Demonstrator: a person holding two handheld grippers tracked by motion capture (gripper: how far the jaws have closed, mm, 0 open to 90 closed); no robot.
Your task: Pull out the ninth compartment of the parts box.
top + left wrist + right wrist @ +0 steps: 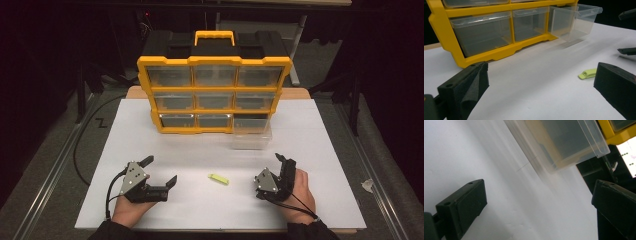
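A small yellow-green piece [218,178] lies flat on the white table top [310,200], between the two grippers. My left gripper [160,171] rests open to its left; in the left gripper view the piece [587,73] lies just beyond the right-hand jaw of this gripper [541,82], with nothing between the jaws. To the right of the piece, my right gripper [282,165] is open, empty and rolled on its side. A clear plastic drawer [251,134] is pulled out of the bottom right slot of the yellow and black organizer [214,92]. The right gripper [539,205] looks toward that drawer [564,142].
The organizer's other clear drawers are shut in its yellow frame [499,53]. The pulled-out drawer [576,21] looks empty. The other gripper's jaws [627,51] show at the right edge of the left gripper view. Dark floor and stand legs surround the table.
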